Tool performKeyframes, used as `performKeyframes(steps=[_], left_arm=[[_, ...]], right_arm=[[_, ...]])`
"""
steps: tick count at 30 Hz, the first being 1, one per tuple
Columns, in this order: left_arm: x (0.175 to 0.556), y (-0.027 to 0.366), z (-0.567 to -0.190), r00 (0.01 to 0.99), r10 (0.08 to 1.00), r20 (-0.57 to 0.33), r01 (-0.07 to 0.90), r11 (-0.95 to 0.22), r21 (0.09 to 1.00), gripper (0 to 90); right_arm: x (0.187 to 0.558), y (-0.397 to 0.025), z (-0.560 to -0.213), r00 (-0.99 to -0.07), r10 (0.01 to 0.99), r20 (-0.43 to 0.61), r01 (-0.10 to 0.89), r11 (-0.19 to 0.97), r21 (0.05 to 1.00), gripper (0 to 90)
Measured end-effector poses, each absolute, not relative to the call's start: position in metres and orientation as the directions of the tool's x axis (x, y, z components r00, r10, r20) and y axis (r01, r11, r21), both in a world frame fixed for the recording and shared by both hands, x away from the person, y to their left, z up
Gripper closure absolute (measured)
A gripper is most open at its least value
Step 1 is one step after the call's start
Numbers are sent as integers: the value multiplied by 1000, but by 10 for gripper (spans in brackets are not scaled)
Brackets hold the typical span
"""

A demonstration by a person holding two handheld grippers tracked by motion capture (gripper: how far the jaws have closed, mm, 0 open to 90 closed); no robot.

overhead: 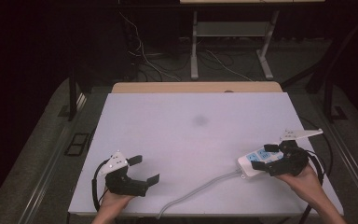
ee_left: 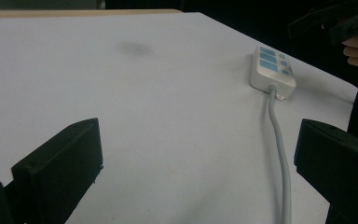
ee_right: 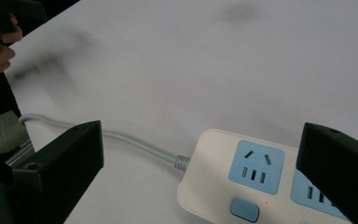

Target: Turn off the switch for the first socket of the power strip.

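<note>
The power strip lies at the desk's near right, its cord trailing off the near edge. The right gripper hovers wide-jawed over it, seemingly ready to grasp; the left gripper waits wide-jawed near left.

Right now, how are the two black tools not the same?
The left tool hangs over bare white table, with nothing between its jaws. The right tool hovers over the white power strip, jaws either side of its blue sockets. The left tool sits near the front edge; the right nearer the side edge. Both are open.
</note>
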State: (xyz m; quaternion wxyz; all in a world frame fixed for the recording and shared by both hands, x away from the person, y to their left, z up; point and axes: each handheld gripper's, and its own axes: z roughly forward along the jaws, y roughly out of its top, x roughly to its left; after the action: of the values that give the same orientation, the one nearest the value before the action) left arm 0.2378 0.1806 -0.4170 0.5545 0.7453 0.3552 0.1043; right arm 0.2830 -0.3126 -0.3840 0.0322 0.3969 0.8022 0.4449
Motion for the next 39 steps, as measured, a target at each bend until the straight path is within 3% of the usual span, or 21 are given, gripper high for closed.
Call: performKeyframes(steps=[21,24,27,30,35,39], left_arm=[[238,181,-418,725,646,-241,419,-135,898,0],[238,181,-418,726,644,-241,418,-135,898,0],[238,181,-418,726,643,-242,418,-133,899,0],[238,181,-418,725,644,-244,418,-131,899,0],[238,181,-418,725,644,-245,419,-130,898,0],[238,181,-418,724,645,-244,419,-131,898,0]], right_arm=[[298,-305,-382,-718,652,243,627,456,632,5],[300,-305,-380,-731,642,232,625,492,607,166],[302,-305,-380,-731,647,217,626,510,590,209],[305,-306,-377,-741,639,204,619,534,576,334],[307,-308,-377,-744,638,201,620,545,564,427],[310,-310,-377,-749,632,202,621,562,547,572]])
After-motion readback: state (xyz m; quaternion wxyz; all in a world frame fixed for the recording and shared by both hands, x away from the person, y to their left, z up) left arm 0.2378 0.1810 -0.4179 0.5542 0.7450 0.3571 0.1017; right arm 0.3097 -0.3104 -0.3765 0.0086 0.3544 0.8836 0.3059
